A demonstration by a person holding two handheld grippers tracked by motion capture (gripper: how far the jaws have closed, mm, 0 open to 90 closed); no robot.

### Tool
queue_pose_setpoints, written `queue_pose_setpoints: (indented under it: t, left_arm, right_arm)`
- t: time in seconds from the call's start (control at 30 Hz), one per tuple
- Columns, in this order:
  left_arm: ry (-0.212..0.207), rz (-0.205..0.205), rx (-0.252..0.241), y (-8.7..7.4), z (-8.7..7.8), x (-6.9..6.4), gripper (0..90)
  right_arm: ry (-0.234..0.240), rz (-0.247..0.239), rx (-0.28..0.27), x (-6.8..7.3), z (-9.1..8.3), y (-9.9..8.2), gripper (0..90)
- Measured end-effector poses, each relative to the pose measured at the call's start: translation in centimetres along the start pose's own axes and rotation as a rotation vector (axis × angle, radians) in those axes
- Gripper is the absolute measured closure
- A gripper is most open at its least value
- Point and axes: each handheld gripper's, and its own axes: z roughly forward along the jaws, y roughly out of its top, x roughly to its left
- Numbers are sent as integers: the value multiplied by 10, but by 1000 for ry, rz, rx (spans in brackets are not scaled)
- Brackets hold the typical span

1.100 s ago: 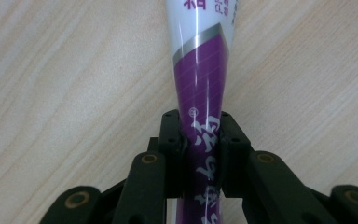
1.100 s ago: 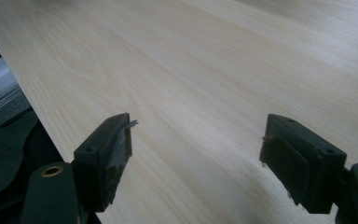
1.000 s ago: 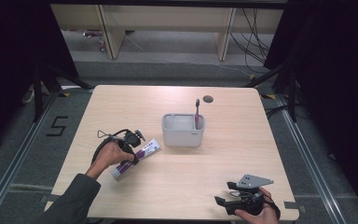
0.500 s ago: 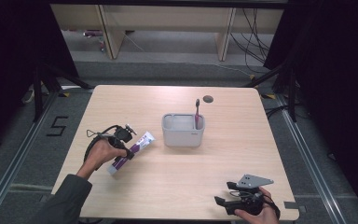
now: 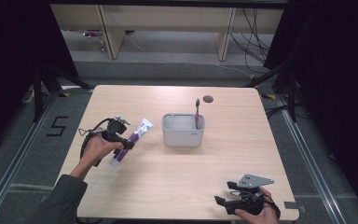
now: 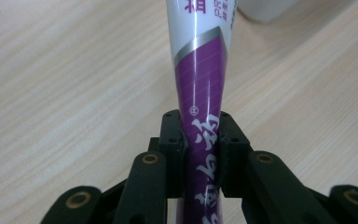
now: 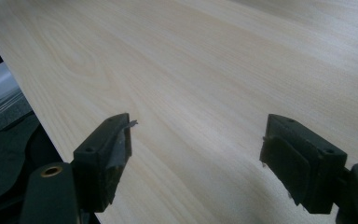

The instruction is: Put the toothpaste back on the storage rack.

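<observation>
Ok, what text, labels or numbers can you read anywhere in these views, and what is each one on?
"5": black numeral marked on the grey floor left of the table.
Purple-and-white toothpaste tube, clamped in the left gripper: white Chinese characters and a small circled mark on the purple part, purple characters on the white part, cut off; I cannot read them.
Light grey plastic holder box: a small front mark, too blurred.

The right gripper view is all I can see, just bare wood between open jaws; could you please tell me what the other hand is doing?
Observer: The left gripper is shut on a purple and white tube.
Operator: Thank you; is anything else on the table?
Observer: A grey holder stands mid-table, to the right of the tube.
Operator: Is anything in it?
Observer: One toothbrush stands upright in its right end.
</observation>
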Motion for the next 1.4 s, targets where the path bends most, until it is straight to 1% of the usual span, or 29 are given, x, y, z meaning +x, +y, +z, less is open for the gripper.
queue_pose_setpoints:
  t: [0.07, 0.13, 0.17, 0.2, 0.23, 0.27, 0.3, 0.33, 0.37, 0.4, 0.43, 0.5, 0.6, 0.63, 0.7, 0.73, 0.77, 0.83, 0.87, 0.9, 0.97, 1.0, 1.07, 1.17, 1.2, 1.27, 1.3, 1.37, 1.4]
  left_arm:
    - [-2, -17, -29, 2, -4, 0, 754]
    - [2, -21, -58, 3, -6, 1, 754]
    - [2, -22, -71, 4, -8, 1, 754]
    - [3, -19, -76, 5, -10, 1, 754]
    - [5, -25, -101, 6, -12, 0, 754]
    - [3, -24, -105, 7, -13, 1, 754]
    - [5, -33, -135, 8, -15, 0, 754]
    - [5, -33, -155, 9, -16, 0, 754]
    - [-9, -38, -161, 11, -19, 0, 754]
    - [-4, -38, -181, 13, -22, -1, 754]
    - [-2, -33, -186, 15, -24, -1, 754]
    - [4, -37, -219, 19, -27, -3, 754]
    - [3, -45, -267, 27, -36, -7, 754]
    - [8, -50, -293, 31, -39, -9, 754]
    - [2, -39, -317, 37, -42, -12, 754]
    - [1, -40, -323, 38, -43, -13, 754]
    - [-13, -49, -338, 42, -45, -15, 754]
    - [-15, -49, -370, 48, -46, -20, 754]
    - [-24, -48, -376, 51, -47, -22, 754]
    - [-20, -49, -389, 54, -47, -25, 754]
    - [-31, -37, -390, 61, -47, -30, 754]
    - [-26, -30, -400, 64, -47, -33, 754]
    - [-38, -26, -409, 70, -46, -38, 754]
    - [-40, -12, -424, 81, -45, -47, 754]
    - [-45, -10, -428, 84, -44, -49, 754]
    - [-49, -14, -443, 90, -42, -54, 754]
    - [-52, -9, -436, 93, -42, -55, 754]
    - [-45, -7, -445, 98, -40, -59, 754]
    - [-50, -10, -447, 100, -39, -61, 754]
  right_arm:
    - [-1, -1, -1, 0, 0, 0, 243]
    - [0, 1, 1, 0, 0, 0, 243]
    - [-6, -10, -3, -1, 0, 0, 243]
    - [-6, -9, -8, -1, 0, 0, 243]
    - [-12, -9, -8, -1, 0, 0, 243]
    - [-9, -8, -8, -1, 0, 0, 243]
    - [-6, 14, -1, 1, 0, 0, 243]
    - [-7, 15, -1, 1, 0, 0, 243]
    - [-7, 11, -2, 0, 0, 0, 243]
    - [-6, 16, -2, 0, 0, 0, 243]
    - [-6, 10, -4, 0, 0, 0, 243]
    - [-6, 1, -7, -1, 0, 0, 243]
    - [-5, 17, -2, 0, 0, 0, 242]
    - [-8, 0, -7, -1, 0, 0, 242]
    - [-4, 2, -8, -1, 0, 0, 242]
    - [-4, 2, -10, -1, 0, 0, 242]
    - [1, 10, -9, -1, 0, 0, 242]
    - [1, 9, -1, -1, -1, 0, 241]
    - [-4, -2, -9, -2, -1, 0, 241]
    - [1, 9, -7, -1, 0, 0, 242]
    - [-5, -4, -11, -2, 0, 0, 241]
    - [-2, 20, -4, 0, -1, 0, 241]
    - [-1, -3, -8, -2, -1, 0, 241]
    - [-3, -4, -8, -2, -1, 0, 241]
    - [-1, -17, -17, -3, 0, 0, 241]
    - [-1, -17, -17, -3, 0, 0, 242]
    - [1, -19, -13, -3, 0, 0, 241]
    - [-4, -19, -10, -3, -1, 0, 241]
    - [-5, -22, -10, -4, -1, 0, 241]
